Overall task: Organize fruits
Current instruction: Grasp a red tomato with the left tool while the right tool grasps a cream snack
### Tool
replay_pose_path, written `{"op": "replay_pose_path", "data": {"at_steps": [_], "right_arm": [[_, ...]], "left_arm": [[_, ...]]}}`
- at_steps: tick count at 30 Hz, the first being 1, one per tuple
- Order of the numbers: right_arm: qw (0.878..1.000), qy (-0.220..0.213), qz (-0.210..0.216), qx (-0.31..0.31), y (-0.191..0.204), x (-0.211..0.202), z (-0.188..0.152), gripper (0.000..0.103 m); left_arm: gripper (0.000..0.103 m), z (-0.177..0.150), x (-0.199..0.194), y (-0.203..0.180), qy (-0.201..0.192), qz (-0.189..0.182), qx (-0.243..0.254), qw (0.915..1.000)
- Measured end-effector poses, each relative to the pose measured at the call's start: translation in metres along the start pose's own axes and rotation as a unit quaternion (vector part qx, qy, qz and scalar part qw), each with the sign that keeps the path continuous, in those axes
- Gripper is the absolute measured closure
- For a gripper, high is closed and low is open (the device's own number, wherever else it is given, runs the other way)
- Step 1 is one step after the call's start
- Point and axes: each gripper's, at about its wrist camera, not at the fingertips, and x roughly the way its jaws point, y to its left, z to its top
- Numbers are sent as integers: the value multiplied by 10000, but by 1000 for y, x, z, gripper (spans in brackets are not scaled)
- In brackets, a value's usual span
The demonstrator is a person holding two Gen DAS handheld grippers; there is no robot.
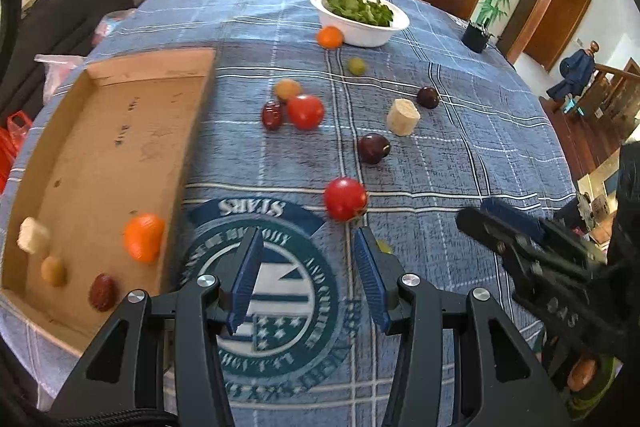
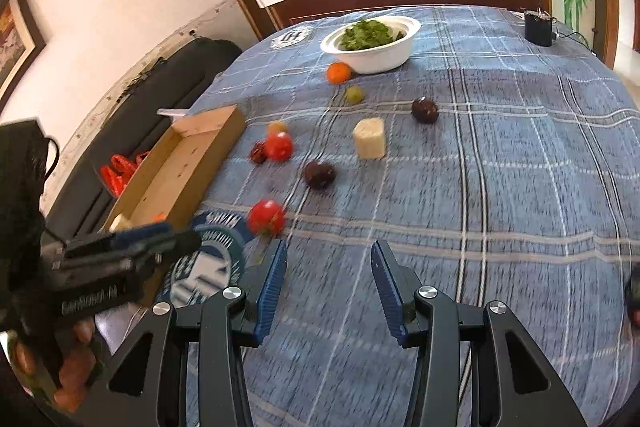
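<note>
Fruit lies loose over the blue checked cloth of the worktop [image 1: 460, 155], while a cardboard tray [image 1: 192, 131] to the left of the left claw [image 1: 308, 267] already holds an orange [image 1: 143, 237], a pale chunk [image 1: 32, 235], a small tan fruit [image 1: 53, 270] and a red date [image 1: 102, 291], so the tray looks like the gathering place. The left claw's jaws stand apart with nothing between them, tilted down at the cloth; the nearest tomato [image 1: 345, 198] sits just ahead of its right finger, probably the next pick, since it is closest to both claw and tray. The right claw [image 2: 328, 285] is likewise apart and empty, with bare cloth between its jaws, that same tomato ahead and to its left. Farther ahead of both lie a dark plum [image 1: 373, 147], a second tomato [image 1: 305, 111] touching another date [image 1: 273, 115], a cut pale chunk [image 1: 403, 116], a second plum [image 1: 427, 97], a green fruit [image 1: 356, 65] and an orange beside a white bowl [image 1: 360, 31] of greens. Most fruit remains outside the tray, so the sorting seems early. The round pieces may roll if nudged by a finger.
</note>
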Motion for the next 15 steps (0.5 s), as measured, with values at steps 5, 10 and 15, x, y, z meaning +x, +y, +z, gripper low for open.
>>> {"op": "replay_pose_path", "data": {"at_steps": [5, 10, 15], "right_arm": [[9999, 1, -130, 50, -10, 23, 24, 56], [9996, 100, -234, 125, -17, 53, 45, 56], [9990, 133, -400, 116, -18, 80, 61, 56]], "left_arm": [[58, 10, 22, -11, 172, -172, 85, 9997], [58, 18, 44, -18, 371, -223, 150, 9990], [58, 21, 65, -19, 542, -223, 146, 9982]]}}
